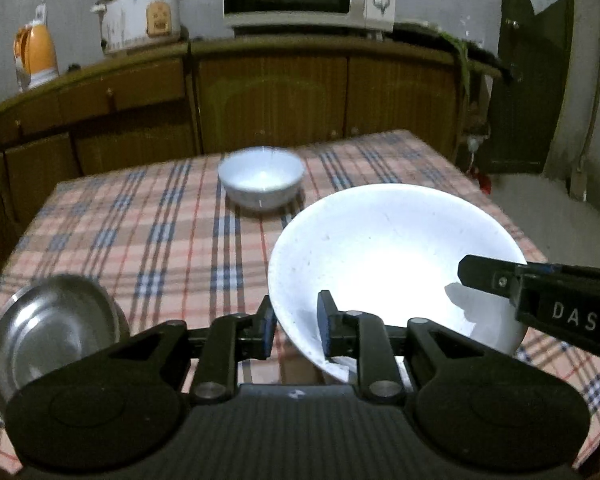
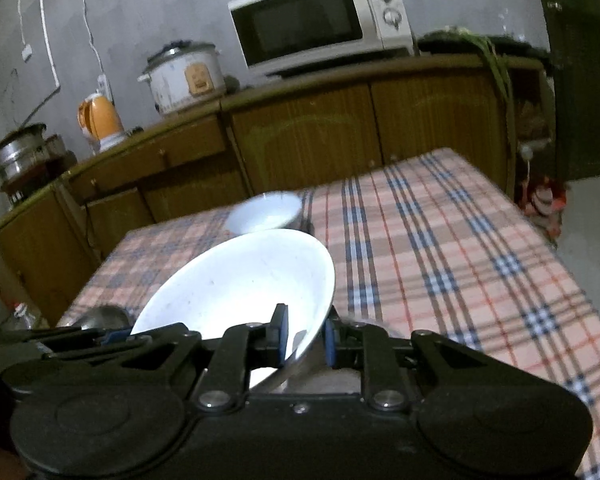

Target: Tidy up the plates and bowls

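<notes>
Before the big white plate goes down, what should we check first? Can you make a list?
1. Left tool clamped on the big white plate's rim: ok.
2. Right tool clamped on the opposite rim: ok.
3. Plate level: not ok, it tilts.
4. Bare checked tablecloth to set it on: ok.
5. Small white bowl out of the way: ok, it sits farther back.
6. Steel bowl clear of the left tool: cannot tell, it is close beside it.

Ahead of the left gripper (image 1: 294, 330), checked tablecloth (image 1: 160, 240) lies bare up to the small white bowl (image 1: 261, 178); steel bowl (image 1: 52, 332) blocks its left, large white bowl (image 1: 380, 256) its right.
</notes>
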{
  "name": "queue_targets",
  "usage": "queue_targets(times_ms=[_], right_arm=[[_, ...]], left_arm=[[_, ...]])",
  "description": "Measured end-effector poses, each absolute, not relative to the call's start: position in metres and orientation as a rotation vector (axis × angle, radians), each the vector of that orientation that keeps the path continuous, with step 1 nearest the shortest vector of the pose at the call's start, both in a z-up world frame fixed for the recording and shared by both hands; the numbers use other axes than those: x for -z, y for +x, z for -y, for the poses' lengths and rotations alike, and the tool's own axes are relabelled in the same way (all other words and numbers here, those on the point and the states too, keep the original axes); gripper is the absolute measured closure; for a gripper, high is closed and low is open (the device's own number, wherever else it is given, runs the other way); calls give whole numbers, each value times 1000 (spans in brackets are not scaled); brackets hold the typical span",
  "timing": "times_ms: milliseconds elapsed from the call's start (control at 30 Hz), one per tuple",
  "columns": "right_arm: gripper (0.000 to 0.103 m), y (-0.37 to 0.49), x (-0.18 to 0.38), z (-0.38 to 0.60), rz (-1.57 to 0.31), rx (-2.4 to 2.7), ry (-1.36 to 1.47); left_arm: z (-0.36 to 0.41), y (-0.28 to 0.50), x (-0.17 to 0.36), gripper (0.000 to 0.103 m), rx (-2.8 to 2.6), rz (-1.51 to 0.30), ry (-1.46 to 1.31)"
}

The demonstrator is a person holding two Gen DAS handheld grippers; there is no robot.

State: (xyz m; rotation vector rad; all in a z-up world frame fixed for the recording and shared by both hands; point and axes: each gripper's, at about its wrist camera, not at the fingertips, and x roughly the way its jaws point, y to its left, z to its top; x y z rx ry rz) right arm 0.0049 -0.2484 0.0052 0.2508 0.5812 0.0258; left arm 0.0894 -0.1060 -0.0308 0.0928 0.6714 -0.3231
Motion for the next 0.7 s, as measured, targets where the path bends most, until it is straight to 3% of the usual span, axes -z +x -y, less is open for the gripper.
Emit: queue_targets(times_ms=[700], right_arm=[[79, 3, 63, 273, -727, 52, 271]], left_arm=[[137, 87, 89, 79, 355, -761, 205]])
